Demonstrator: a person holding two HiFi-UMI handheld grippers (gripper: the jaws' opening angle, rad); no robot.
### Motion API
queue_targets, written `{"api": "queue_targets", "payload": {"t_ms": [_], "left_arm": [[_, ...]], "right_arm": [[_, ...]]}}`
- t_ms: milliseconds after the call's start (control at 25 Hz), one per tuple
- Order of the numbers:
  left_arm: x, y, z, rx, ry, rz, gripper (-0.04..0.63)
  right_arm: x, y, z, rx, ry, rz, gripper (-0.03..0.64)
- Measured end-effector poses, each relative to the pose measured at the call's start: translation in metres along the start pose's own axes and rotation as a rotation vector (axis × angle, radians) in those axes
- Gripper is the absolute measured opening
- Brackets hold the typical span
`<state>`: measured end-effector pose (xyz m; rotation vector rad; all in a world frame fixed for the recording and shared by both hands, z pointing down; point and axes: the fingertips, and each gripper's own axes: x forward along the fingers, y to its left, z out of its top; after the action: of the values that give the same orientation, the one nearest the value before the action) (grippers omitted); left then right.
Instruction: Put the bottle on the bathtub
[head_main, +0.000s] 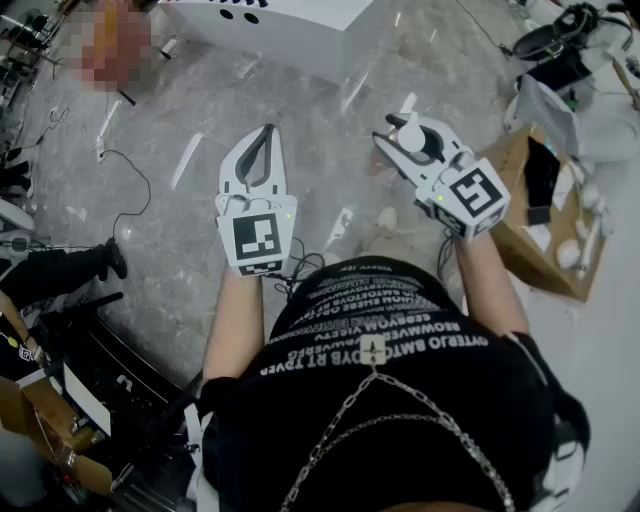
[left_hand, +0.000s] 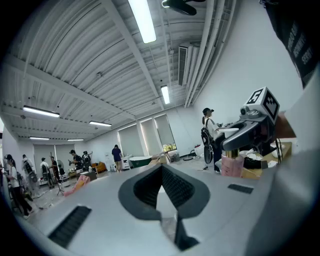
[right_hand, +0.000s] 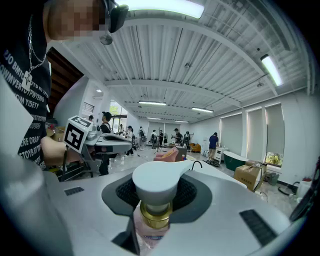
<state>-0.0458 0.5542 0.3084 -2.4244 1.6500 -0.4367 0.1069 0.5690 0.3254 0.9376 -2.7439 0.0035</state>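
Right gripper view, dead centre: my right claw (right_hand: 156, 200) is clamped on a pump bottle (right_hand: 154, 181), its jaws only as far apart as the bottle is wide. The pads press the pink body just under the gold collar (right_hand: 156, 214), and the white pump head pokes out past the jaws. In the head view the bottle rides in the air at 1 o'clock, above a grey marbled floor (head_main: 200, 200). My left claw (head_main: 266, 135), at 11 o'clock, has its jaws together on nothing. What looks like a dark green bathtub (right_hand: 235, 161) stands far off at 3 o'clock. I judge the bottle light, stiff and smooth, likely slippery and top-heavy. The body below the collar is the safest hold, never the pump.
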Motion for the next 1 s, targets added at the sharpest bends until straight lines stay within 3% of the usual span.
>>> {"api": "queue_targets", "payload": {"t_ms": [160, 440, 600, 800, 1000], "left_arm": [[0.008, 0.005, 0.004, 0.054, -0.004, -0.009, -0.003], [0.017, 0.026, -0.003, -0.006, 0.009, 0.066, -0.003], [0.020, 0.021, 0.002, 0.015, -0.005, 0.038, -0.003], [0.024, 0.019, -0.003, -0.060, -0.008, 0.002, -0.003], [0.053, 0.014, -0.011, -0.072, 0.008, -0.006, -0.003]], "right_arm": [[0.004, -0.006, 0.001, -0.019, -0.004, 0.006, 0.124], [0.020, -0.008, -0.012, 0.019, 0.007, 0.016, 0.124], [0.018, -0.017, -0.012, 0.050, -0.010, 0.008, 0.124], [0.012, -0.026, -0.012, 0.056, -0.002, -0.038, 0.124], [0.015, -0.053, -0.022, 0.074, 0.019, -0.042, 0.124]]}}
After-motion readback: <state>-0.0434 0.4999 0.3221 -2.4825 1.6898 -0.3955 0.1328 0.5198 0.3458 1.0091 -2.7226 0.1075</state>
